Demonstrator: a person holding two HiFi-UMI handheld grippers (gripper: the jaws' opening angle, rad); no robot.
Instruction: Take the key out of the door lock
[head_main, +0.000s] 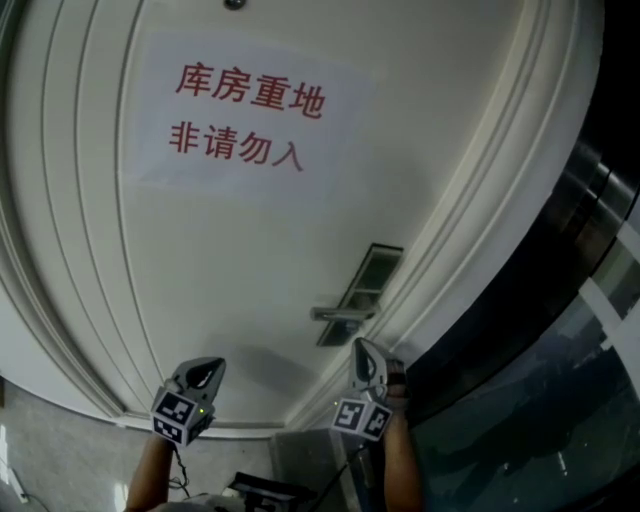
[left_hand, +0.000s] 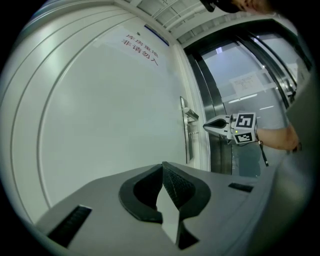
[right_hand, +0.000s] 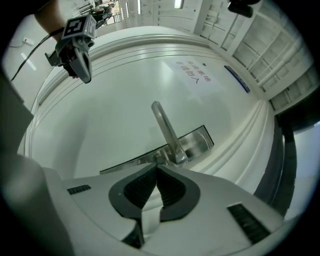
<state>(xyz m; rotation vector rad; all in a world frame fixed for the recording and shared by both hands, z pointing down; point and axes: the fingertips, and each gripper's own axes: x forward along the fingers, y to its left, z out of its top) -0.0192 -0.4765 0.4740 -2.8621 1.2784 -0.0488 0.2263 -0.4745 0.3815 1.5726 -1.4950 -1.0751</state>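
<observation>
Looks along the left hand-held gripper (left_hand: 162, 166), jaws together, nothing between. Faces a white door (left_hand: 100, 120) with a red-lettered notice (left_hand: 141, 50); near its handle (left_hand: 190, 114), the right hand-held gripper (left_hand: 207, 127).

Holds left gripper (head_main: 205, 370) and right gripper (head_main: 366, 352) out level, side by side but apart, jaws of both pressed together, nothing seen between them; shows bare forearms (head_main: 150, 472) below.

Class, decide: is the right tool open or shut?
Shut. The right tool shows its jaws meeting at the tips, with nothing visible between them.
</observation>
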